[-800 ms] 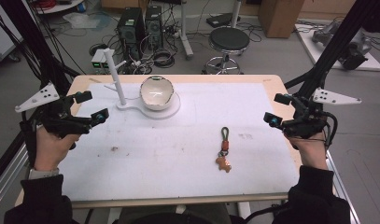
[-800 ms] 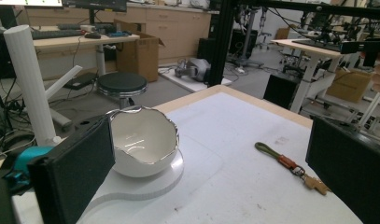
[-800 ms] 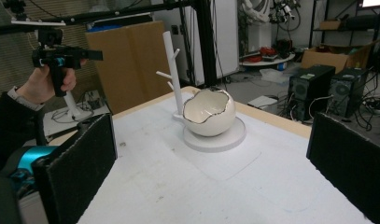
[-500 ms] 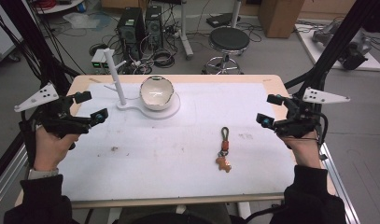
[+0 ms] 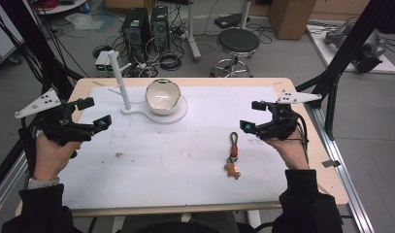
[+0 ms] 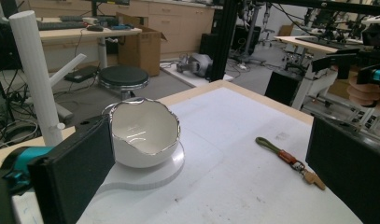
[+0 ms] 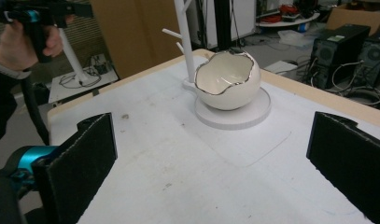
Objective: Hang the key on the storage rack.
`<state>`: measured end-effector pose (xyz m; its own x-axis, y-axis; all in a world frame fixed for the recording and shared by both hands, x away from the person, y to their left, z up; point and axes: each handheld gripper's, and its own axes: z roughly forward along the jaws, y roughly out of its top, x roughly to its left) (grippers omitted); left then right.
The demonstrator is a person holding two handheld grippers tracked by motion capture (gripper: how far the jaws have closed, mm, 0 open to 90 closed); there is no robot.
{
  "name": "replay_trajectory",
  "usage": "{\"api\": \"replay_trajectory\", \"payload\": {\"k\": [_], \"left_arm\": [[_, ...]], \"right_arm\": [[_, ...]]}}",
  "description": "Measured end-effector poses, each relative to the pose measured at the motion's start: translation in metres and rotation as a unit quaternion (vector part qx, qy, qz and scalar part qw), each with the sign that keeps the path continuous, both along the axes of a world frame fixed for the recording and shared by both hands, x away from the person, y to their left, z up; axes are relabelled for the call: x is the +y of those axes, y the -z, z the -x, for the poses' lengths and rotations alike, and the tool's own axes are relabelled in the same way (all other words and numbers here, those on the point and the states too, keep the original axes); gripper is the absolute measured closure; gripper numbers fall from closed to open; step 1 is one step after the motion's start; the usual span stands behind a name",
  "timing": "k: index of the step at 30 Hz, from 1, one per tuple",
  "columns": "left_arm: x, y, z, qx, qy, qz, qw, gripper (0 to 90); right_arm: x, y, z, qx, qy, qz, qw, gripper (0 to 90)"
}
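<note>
Your right gripper (image 5: 255, 115) has slid inward from the right edge of the frame since the earlier pictures, and now sits right of centre in the high view, over the white mat (image 5: 185, 160). Your left gripper (image 5: 90, 113) has stayed at the left edge of the frame. Both sets of jaws stand wide apart and hold nothing; each gripper view shows its two black pads far apart at the bottom corners.

Between your hands, low and right of centre in the high view, the keychain (image 5: 232, 154) lies flat on the mat: green loop toward the top, brown leather piece in the middle, small tan figure at the near end. It is near your right gripper but apart from it.

In the upper middle of the frame, the white eggshell-shaped bowl (image 5: 162, 96) with its jagged silver rim sits upright on the round base of a white stand (image 5: 137, 111), whose post (image 5: 118, 77) rises just left of it. Nothing shows inside the bowl. Beyond the table edge (image 5: 224, 81), a black stool (image 5: 237, 42) and computer towers (image 5: 145, 25) stand on the floor.
</note>
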<state>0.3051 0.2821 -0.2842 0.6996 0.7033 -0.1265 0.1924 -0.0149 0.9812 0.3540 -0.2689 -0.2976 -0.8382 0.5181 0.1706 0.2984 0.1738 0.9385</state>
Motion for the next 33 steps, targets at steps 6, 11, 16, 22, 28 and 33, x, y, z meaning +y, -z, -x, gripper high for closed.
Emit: {"api": "replay_trajectory", "payload": {"k": [6,11,16,22,28,33], "left_arm": [[0.0,0.003,-0.002,0.006,0.001,-0.002,1.0,1.7],[-0.001,0.004,-0.003,0.009,0.001,0.0,1.0,1.7],[-0.003,0.006,-0.006,0.016,0.002,-0.003,0.9999,1.7],[-0.005,0.008,-0.008,0.02,0.003,-0.005,0.9998,1.7],[-0.006,0.01,-0.009,0.025,0.004,-0.009,0.9997,1.7],[-0.006,0.01,-0.009,0.026,0.003,-0.008,0.9996,1.7]], "right_arm": [[0.011,0.021,-0.01,0.012,0.025,0.019,0.9994,1.0],[0.017,0.045,-0.02,0.035,0.048,0.028,0.9978,1.0],[0.043,0.084,-0.033,0.09,0.042,0.118,0.9881,2.0],[0.046,0.116,-0.042,0.127,0.058,0.132,0.9813,5.2],[0.049,0.133,-0.046,0.157,0.077,0.149,0.9734,5.3],[0.051,0.141,-0.046,0.162,0.095,0.167,0.9679,8.6]]}}
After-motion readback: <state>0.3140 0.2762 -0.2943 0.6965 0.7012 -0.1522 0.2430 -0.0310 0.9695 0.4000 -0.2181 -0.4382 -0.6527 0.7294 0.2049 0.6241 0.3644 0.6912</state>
